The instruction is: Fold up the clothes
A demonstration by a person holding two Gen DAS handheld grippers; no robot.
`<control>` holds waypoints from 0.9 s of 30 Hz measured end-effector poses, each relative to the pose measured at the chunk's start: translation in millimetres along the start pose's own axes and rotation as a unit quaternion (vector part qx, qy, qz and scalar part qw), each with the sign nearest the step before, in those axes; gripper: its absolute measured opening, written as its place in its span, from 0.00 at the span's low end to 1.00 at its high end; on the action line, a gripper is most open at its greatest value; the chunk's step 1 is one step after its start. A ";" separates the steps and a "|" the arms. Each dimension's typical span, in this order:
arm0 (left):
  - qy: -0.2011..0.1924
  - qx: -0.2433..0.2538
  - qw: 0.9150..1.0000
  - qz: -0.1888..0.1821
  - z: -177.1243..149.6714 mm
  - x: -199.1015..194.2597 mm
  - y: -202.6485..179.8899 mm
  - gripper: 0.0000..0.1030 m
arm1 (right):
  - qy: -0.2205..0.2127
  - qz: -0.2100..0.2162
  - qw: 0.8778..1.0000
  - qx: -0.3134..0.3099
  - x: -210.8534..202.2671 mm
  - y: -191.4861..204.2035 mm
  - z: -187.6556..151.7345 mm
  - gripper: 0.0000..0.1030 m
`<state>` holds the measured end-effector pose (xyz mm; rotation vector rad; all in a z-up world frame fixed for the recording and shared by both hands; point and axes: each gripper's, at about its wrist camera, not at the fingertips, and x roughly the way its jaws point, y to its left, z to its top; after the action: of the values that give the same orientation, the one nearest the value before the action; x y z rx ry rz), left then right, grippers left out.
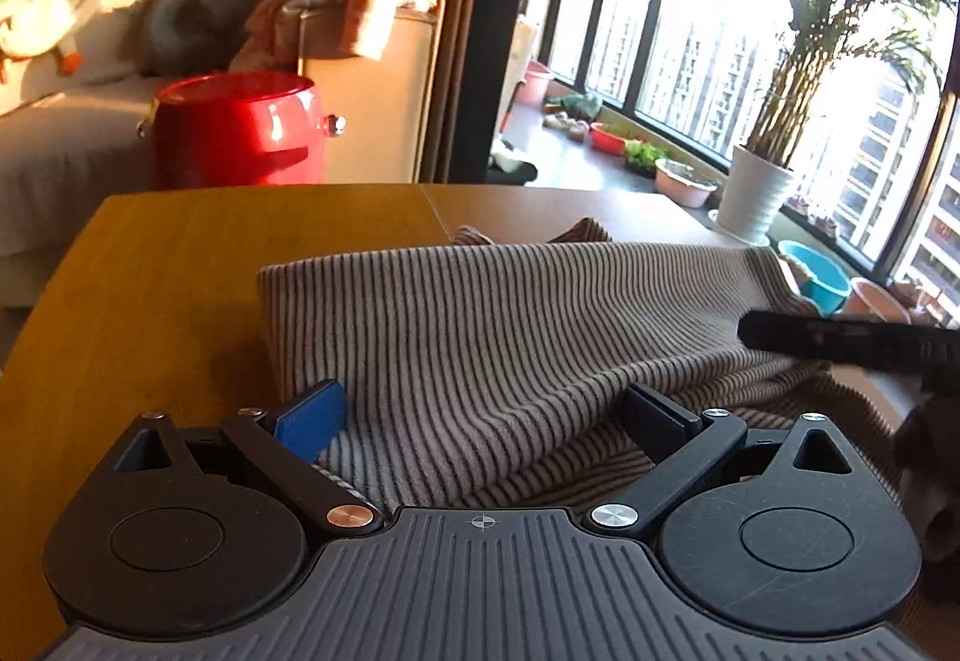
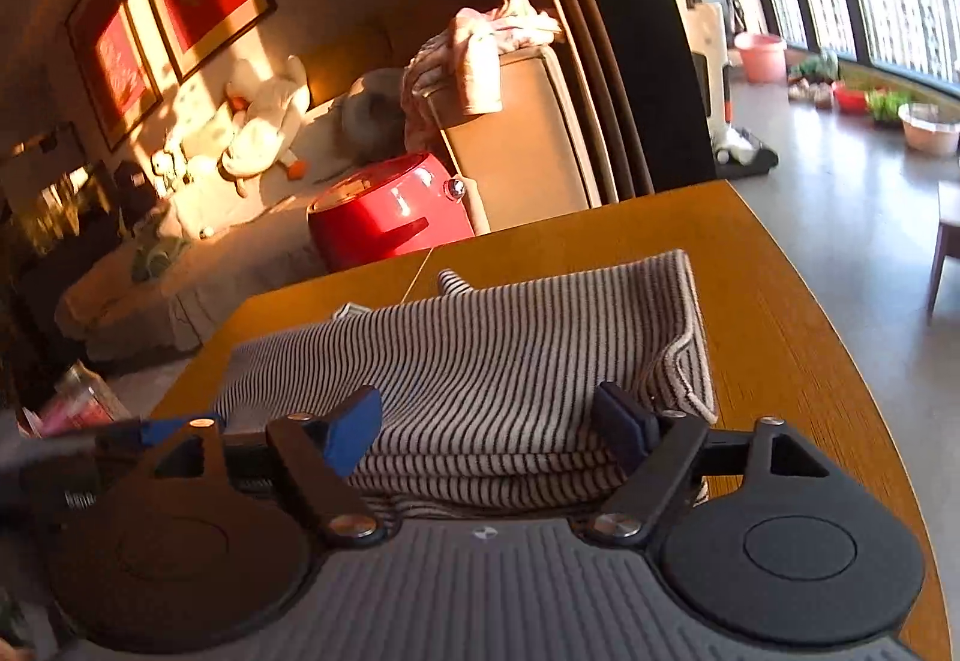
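A striped beige-and-dark knit garment [image 1: 492,313] lies folded in layers on the wooden table [image 1: 180,265]. My left gripper [image 1: 480,415] is open, its fingers wide apart with the garment's near fold bunched between them. In the right wrist view the same garment [image 2: 498,355] lies folded, with stacked layers at the near edge. My right gripper [image 2: 492,427] is open, its blue-padded fingers on either side of the folded edge. A dark finger of the right gripper [image 1: 840,340] shows at the right of the left wrist view.
A red pot-like container [image 1: 240,133] stands beyond the table's far edge. A sofa with a plush duck [image 2: 264,121] and a pile of pink clothes [image 2: 486,43] is behind it. A potted plant [image 1: 762,187] and basins stand by the window. The table edge [image 2: 840,361] runs along the right.
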<state>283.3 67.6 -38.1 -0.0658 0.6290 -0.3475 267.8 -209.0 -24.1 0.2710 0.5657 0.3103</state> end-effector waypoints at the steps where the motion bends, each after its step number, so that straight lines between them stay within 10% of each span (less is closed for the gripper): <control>1: -0.001 0.000 1.000 -0.003 0.6 0.5 1.2 0.99 | -0.001 -0.001 1.000 -0.005 0.3 2.3 -0.6 0.83; 6: -0.001 -0.002 1.000 -0.010 -0.3 -0.1 3.4 0.99 | -0.001 0.001 1.000 -0.029 -0.6 11.8 -4.0 1.00; 27: -0.008 -0.007 1.000 -0.008 -2.7 -3.4 3.3 1.00 | -0.008 0.010 1.000 -0.020 2.5 6.4 -3.3 1.00</control>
<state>280.2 72.0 -38.9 -0.0869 0.6164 -0.3570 266.5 -201.7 -25.8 0.2397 0.5398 0.3385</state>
